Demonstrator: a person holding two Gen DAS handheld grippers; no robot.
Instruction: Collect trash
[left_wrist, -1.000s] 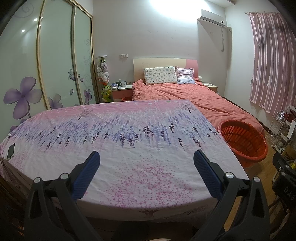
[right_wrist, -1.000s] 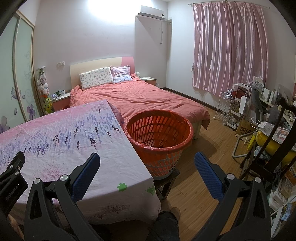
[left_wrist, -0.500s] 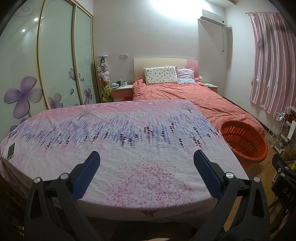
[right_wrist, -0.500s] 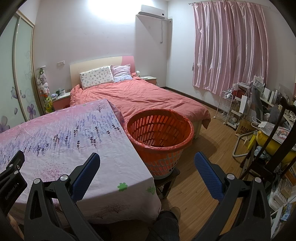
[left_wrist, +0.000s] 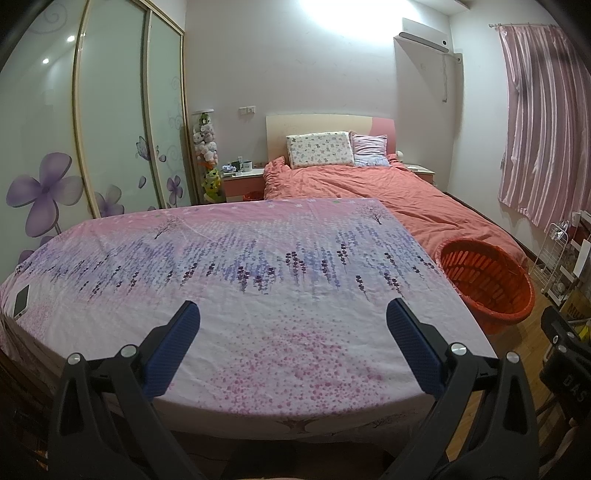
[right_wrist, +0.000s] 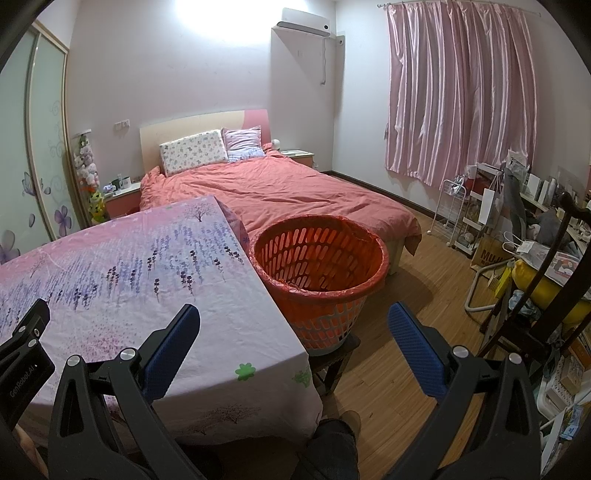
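Note:
An orange basket (right_wrist: 317, 266) lined with a red bag stands on a low stool at the right end of a table covered with a pink and purple flowered cloth (left_wrist: 236, 273). The basket also shows at the right in the left wrist view (left_wrist: 484, 284). No trash shows on the cloth. My left gripper (left_wrist: 291, 325) is open and empty over the near edge of the table. My right gripper (right_wrist: 295, 325) is open and empty, near the table's right corner, in front of the basket.
A white phone (left_wrist: 21, 301) lies at the table's left edge. A bed with an orange cover (right_wrist: 280, 195) stands behind. A wire rack (right_wrist: 458, 206), bags and a cluttered desk (right_wrist: 546, 236) line the right wall. Wooden floor (right_wrist: 399, 373) lies to the right of the table.

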